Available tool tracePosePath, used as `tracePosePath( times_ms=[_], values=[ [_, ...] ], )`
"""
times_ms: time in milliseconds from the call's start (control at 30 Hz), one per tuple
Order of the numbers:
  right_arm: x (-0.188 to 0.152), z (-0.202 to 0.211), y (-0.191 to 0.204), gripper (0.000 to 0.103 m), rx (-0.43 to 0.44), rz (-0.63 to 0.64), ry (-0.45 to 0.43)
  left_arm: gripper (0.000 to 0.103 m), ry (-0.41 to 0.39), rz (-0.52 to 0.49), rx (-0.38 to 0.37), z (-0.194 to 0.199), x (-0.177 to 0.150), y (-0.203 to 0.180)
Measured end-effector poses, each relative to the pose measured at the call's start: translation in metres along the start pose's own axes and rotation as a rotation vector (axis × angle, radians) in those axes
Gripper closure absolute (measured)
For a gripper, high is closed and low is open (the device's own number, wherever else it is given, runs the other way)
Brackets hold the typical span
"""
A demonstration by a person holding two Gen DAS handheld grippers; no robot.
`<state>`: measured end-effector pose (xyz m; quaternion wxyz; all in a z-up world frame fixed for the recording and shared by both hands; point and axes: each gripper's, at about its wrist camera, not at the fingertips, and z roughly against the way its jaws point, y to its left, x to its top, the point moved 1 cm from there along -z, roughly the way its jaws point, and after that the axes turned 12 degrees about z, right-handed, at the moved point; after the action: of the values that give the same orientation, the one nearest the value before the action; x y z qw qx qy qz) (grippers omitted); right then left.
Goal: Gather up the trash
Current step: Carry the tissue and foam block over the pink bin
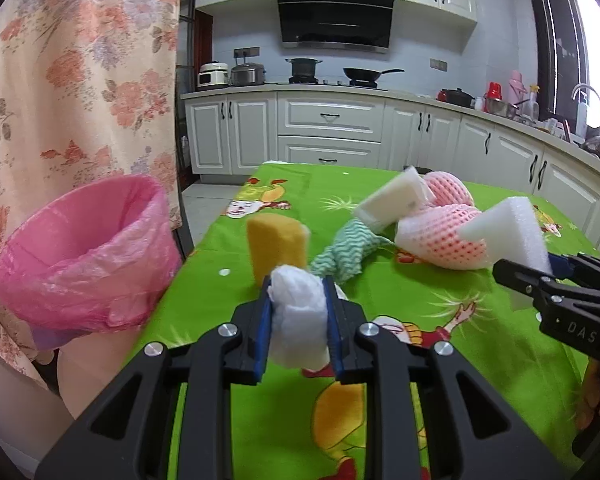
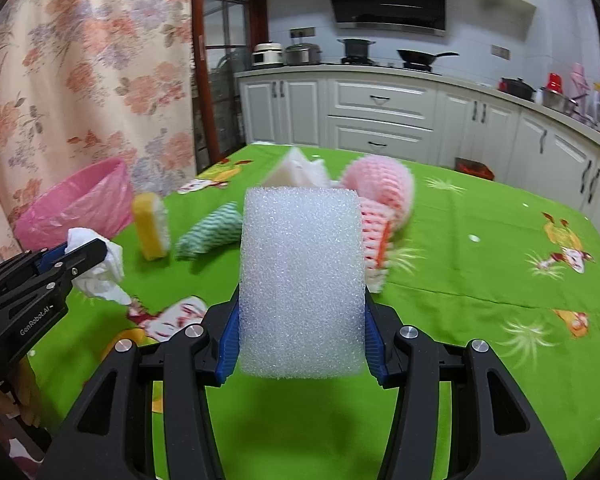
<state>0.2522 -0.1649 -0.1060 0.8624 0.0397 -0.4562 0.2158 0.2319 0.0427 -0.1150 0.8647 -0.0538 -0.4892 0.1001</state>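
- A kitchen with white cabinets, a stove and a flowered curtain (image 1: 80, 80); in front stands a table (image 1: 440, 320) under a bright green cartoon cloth.
- The left gripper (image 1: 300, 300) has its blue pads pinched narrow on a crumpled white tissue (image 1: 298, 312), which bulges above and below the pads.
- The right gripper (image 2: 302, 292) is closed at a mid width on a white foam block (image 2: 302, 280), held upright with its long side running up and down and its broad face to the camera.
- Just past the left gripper a yellow sponge (image 1: 276, 248) stands on end on the cloth, and beside it lies a green-and-white wavy cloth (image 1: 344, 256).
- Farther back sit the pink foam fruit nets (image 1: 448, 236) with another white foam piece (image 1: 392, 200) tilted against them; this pile looks like trash not yet collected.
- The bin, lined with a pink bag (image 1: 88, 248), sits off the table's left edge, mouth open and tipped toward the table.
- The relation that matters: the bin lies to the left of both grippers, and the left one is clearly nearer, with only the table corner between it and the rim.
- In my judgement the tissue should go in first; the right gripper must cross over the sponge and cloth, and its tall block could knock the sponge if carried low.
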Motion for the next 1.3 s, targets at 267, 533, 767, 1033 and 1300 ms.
tracePosePath(
  times_ms=[267,533,767,1033,1300],
  values=[
    [0.021,-0.006,0.034,0.054,0.061,0.058,-0.031,0.08,-0.063,0.022,0.014,0.018,0.014,0.018],
    [0.048,-0.008,0.067,0.054,0.119,0.114,-0.08,0.08,-0.122,0.034,0.041,0.033,0.031,0.037],
    [0.071,-0.02,0.095,0.054,0.164,0.155,-0.102,0.08,-0.179,0.061,0.095,0.044,0.051,0.072],
    [0.099,-0.036,0.136,0.054,0.245,0.207,-0.131,0.08,-0.239,0.076,0.184,0.053,0.077,0.117],
    [0.13,-0.048,0.179,0.054,0.328,0.272,-0.175,0.08,-0.283,0.118,0.265,0.055,0.104,0.169]
  ],
)
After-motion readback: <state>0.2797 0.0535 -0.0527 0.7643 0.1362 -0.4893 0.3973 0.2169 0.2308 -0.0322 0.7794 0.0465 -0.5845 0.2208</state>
